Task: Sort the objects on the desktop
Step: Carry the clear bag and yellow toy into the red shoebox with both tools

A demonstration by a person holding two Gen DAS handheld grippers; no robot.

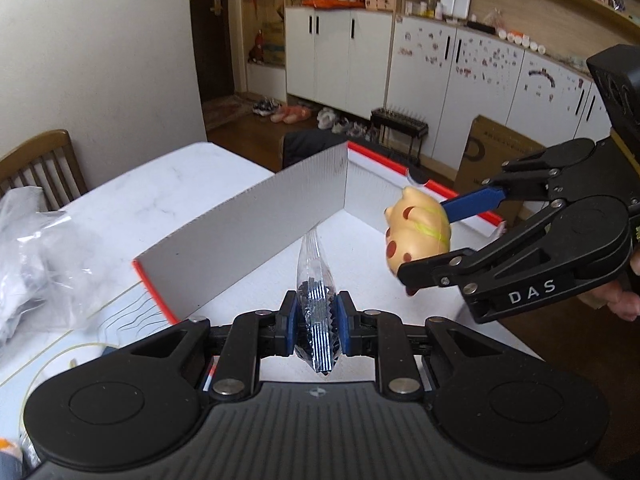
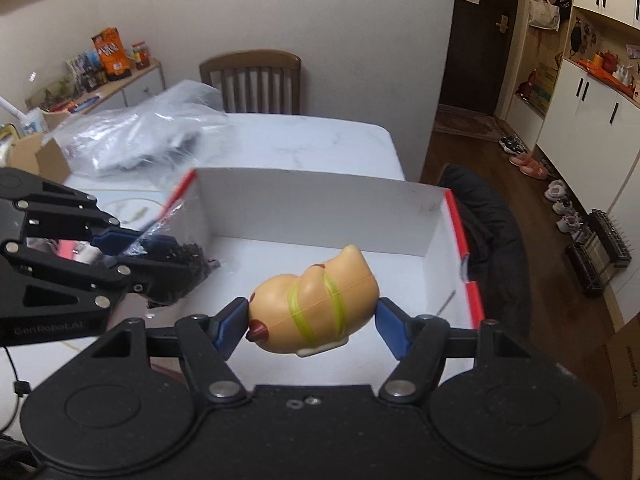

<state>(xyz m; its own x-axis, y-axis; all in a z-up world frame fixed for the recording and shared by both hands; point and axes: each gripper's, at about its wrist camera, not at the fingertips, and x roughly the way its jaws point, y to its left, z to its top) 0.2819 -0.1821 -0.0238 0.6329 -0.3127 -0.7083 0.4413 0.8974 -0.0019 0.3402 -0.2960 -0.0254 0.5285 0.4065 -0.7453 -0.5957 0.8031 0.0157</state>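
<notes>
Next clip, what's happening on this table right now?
A person holds a claw in each hand above an open white box with red edges. The left claw is shut on a small clear bag of dark pieces. The right claw grips a tan squishy animal toy with yellow bands. Both items hang over the box's inside; neither is set down yet. A crumpled plastic bag lies farther back on the table.

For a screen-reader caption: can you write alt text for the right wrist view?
The right gripper holds a tan toy figure above an open white box with red edges. At left, the left gripper holds a clear bag of dark bits.
</notes>
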